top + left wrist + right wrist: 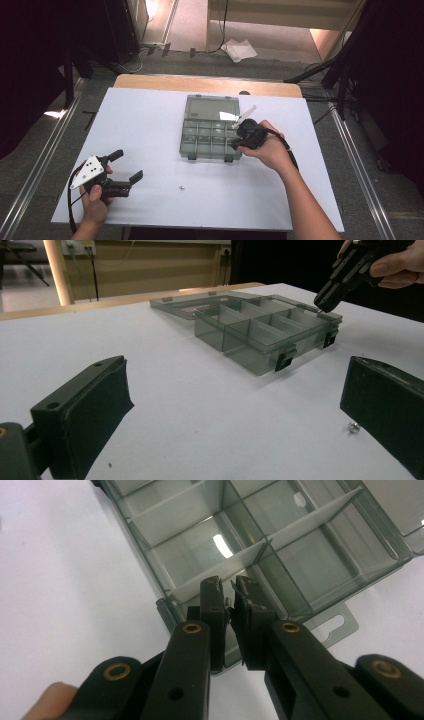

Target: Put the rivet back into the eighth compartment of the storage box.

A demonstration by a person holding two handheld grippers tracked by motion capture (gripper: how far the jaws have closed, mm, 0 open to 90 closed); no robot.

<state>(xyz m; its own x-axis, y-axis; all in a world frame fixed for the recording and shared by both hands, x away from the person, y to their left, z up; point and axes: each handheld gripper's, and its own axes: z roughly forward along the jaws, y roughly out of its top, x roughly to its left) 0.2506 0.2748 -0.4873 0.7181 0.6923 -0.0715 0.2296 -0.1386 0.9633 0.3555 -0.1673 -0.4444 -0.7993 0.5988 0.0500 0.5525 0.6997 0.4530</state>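
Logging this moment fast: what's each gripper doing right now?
Left gripper: open, holding nothing.
Right gripper: shut over the compartment box, pinching something too small to identify.

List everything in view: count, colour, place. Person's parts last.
compartment box: 1, clear grey, lid open flat behind it, centre of the board
small metal part: 1, silvery, loose on the board near the front edge, between the two hands
board: 1, white, on top of the table
table: 1, wood, far edge showing beyond the board
crumpled paper: 1, white, on the floor beyond the table
left tongs: 1, black with a grey plate, jaws wide open, front left of the board
right tongs: 1, black, jaws nearly shut on something tiny, over the box's right end
hands: 2, one on each tongs
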